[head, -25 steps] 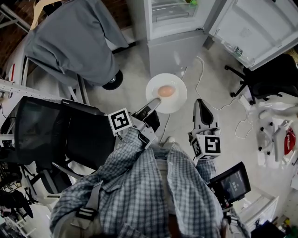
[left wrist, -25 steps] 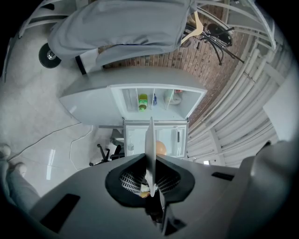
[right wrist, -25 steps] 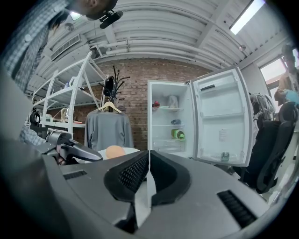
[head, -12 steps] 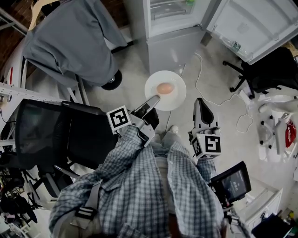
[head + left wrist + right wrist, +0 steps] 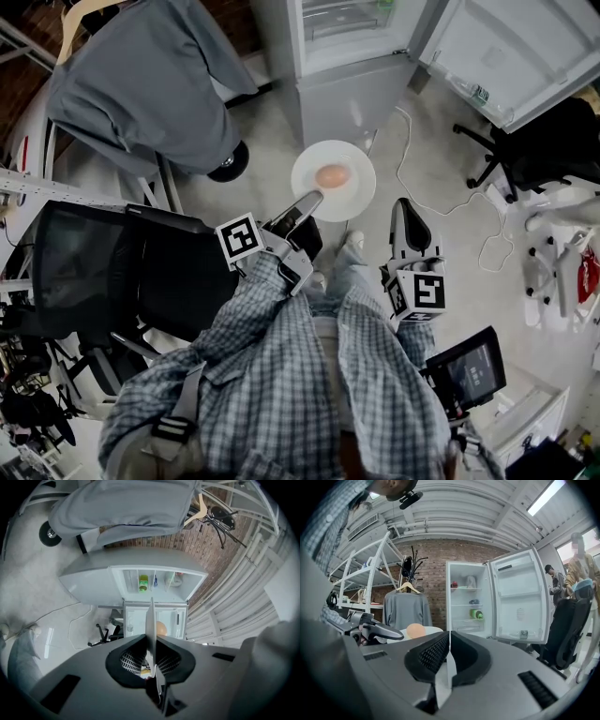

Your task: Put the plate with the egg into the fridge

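So the white plate (image 5: 354, 192) with the egg (image 5: 333, 175) on it is held up off the floor, just in front of the open fridge (image 5: 352, 89). Its near rim is pinched between the left gripper (image 5: 309, 202) jaws. The right gripper (image 5: 403, 208) is seen alongside, jaws pressed together on nothing.

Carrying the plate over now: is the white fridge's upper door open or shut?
Open: the white fridge door is swung wide aside, baring the shelves.
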### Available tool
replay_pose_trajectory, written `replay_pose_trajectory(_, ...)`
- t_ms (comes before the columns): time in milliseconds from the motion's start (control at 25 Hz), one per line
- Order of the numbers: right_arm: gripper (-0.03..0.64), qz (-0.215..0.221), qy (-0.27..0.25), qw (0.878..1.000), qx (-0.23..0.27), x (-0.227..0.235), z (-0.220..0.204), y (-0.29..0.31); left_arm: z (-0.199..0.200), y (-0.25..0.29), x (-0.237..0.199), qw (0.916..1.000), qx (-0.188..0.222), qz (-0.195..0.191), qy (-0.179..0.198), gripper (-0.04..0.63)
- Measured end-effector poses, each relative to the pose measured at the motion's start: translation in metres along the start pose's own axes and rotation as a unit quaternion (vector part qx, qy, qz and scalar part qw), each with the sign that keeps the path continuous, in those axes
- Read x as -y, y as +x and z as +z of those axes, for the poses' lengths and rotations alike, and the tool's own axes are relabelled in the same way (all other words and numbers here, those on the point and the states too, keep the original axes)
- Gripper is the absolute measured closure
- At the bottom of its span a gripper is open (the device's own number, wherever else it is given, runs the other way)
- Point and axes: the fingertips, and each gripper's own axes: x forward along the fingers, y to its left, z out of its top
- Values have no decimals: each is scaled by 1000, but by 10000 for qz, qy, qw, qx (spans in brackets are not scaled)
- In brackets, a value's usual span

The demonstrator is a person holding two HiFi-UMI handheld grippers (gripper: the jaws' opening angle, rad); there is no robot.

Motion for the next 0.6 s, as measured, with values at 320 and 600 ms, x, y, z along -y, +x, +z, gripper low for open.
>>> replay_pose_trajectory(320,603,296,-108,9995,-88,25,-1,34,13,37,-9,9997,206,104,-7,566)
replay_pose_trajectory(600,603,541,-161,9984,-31,63,12,72,28,82,-6,9989,454,48,41,565)
